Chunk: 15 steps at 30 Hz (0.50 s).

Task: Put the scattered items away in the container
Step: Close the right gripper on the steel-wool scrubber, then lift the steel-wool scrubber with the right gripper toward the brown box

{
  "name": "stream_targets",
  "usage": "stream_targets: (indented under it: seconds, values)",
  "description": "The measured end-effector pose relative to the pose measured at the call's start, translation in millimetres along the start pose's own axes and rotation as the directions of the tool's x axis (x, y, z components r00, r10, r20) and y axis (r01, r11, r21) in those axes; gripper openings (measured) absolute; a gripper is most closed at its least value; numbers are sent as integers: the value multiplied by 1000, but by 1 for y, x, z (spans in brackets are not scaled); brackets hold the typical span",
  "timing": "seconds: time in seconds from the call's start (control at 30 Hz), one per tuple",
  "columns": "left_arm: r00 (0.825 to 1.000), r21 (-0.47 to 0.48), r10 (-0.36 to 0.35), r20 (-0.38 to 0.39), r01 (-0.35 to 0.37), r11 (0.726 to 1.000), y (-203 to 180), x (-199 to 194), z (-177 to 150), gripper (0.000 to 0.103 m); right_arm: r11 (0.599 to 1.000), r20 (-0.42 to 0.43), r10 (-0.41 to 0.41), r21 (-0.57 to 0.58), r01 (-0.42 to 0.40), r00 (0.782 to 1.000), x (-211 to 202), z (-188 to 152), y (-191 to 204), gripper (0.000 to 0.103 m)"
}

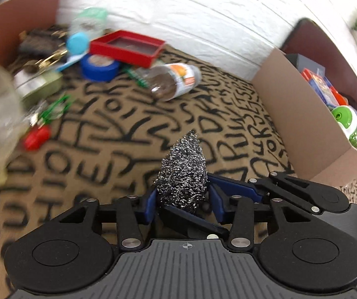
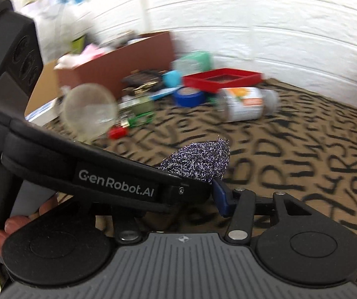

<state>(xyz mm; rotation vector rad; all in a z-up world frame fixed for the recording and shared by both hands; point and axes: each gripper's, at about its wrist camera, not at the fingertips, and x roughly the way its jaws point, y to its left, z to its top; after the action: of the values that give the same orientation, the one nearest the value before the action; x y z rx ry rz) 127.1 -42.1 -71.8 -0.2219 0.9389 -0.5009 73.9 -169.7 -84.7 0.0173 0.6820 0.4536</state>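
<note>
We've got left gripper (image 1: 182,196) clamped on steel scourer (image 1: 182,172); cardboard box (image 1: 300,127) sits right of frame. Right gripper (image 2: 203,186) state: can't tell.

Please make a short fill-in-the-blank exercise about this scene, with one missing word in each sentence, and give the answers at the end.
1. The left gripper holds a steel wool scrubber between its ____ jaws.
2. The roll of tape beside the red tray is ____ in colour.
3. The plastic bottle on the patterned cloth is lying on its ____.
4. The cardboard box on the right already holds a toy with a ____ cap.

Answers: blue; blue; side; green
</note>
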Motion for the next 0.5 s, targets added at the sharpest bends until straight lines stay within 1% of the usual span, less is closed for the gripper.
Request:
stream_targets:
  seconds: [0.07,0.1,0.13,0.23,0.3,0.4,0.47,0.5]
  values:
    - [1000,-19,-8,4,8,1000,6,-5,-4,62,999,-6,16,-33,-16,1000,-2,-2,10,58]
    - [1000,-27,-11,6,11,1000,9,-6,-5,62,999,-6,21,-41,-21,1000,-4,-2,15,60]
    - [1000,-34,-9,9,9,999,10,-5,-4,63,999,-4,22,-44,-22,1000,-5,-3,17,62]
    - [1000,-57,-5,25,7,998,13,-6,-2,63,999,-4,7,-35,-7,1000,-6,-4,21,62]
    - [1000,-48,-14,25,15,999,13,-5,0,61,999,0,-4,-35,4,1000,-7,-4,22,62]
    - [1000,-21,4,23,-3,1000,10,-3,-1,60,999,-4,-12,-39,12,1000,-7,-3,23,62]
    - [1000,-29,1,22,-1,1000,11,-2,-2,60,999,-8,-12,-40,11,1000,-5,-3,23,63]
    - [1000,-36,-2,21,2,999,13,-1,-1,60,999,-11,-9,-39,9,1000,-4,-3,24,64]
